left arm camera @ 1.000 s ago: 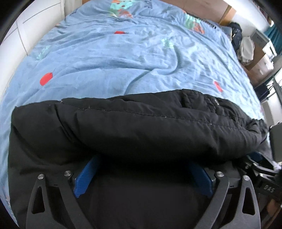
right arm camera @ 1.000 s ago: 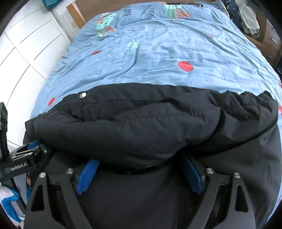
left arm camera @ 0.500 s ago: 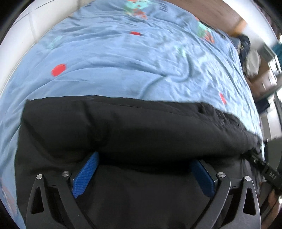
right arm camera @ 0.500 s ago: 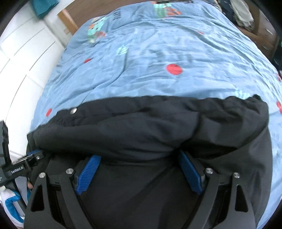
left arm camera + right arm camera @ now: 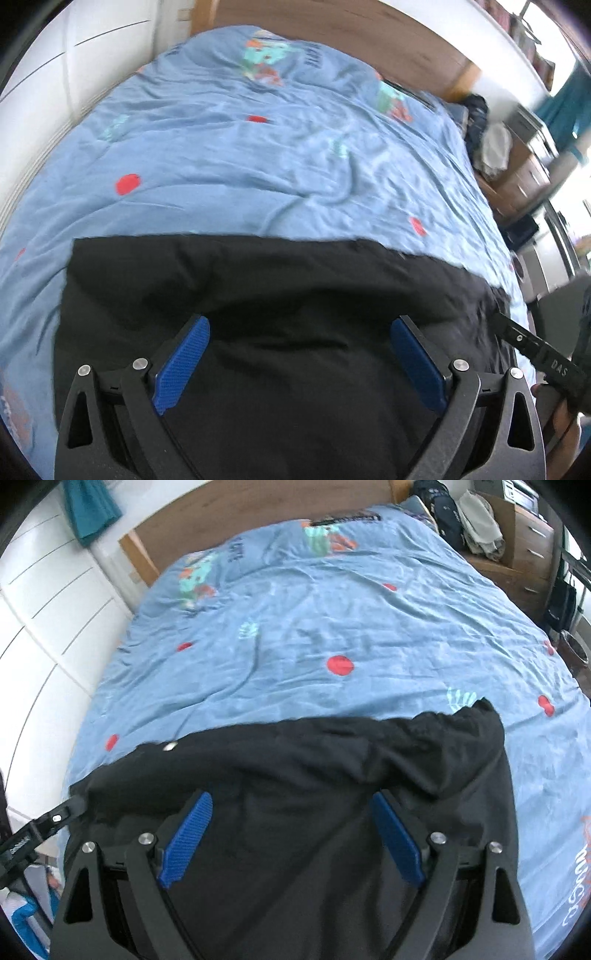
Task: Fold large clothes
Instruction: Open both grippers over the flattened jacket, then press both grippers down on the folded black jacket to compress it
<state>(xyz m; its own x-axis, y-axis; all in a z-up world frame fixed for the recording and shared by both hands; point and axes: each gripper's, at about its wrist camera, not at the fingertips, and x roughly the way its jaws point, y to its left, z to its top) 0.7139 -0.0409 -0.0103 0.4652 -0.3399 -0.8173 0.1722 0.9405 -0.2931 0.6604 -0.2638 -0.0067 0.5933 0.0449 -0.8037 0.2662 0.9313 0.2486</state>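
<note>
Nearest the lenses: left gripper (image 5: 299, 332) and right gripper (image 5: 291, 806), jaws spread wide on both, blue pads (image 5: 183, 363) clear of the cloth on each inner face; neither has hold of anything.
Gripper placement: side by side above the near half of the garment, one per side, which suits a two-point pickup of a wide piece.
Task item: black padded jacket (image 5: 280, 295) lying on the near end of the bed, bulky, partly doubled over.
Far fold edge: roughly straight in the left view; lumpy in the right view, with a bunched corner (image 5: 476, 720) at the right.
Snap fastener: silver stud (image 5: 170, 745) near the far left edge of the jacket.
Open room: blue printed duvet (image 5: 332, 627) stretches bare beyond the jacket up to the wooden headboard (image 5: 332, 33).
Side limits: white wardrobe (image 5: 44, 635) close along the left of the bed; drawers with piled clothes (image 5: 480, 528) at the far right.
</note>
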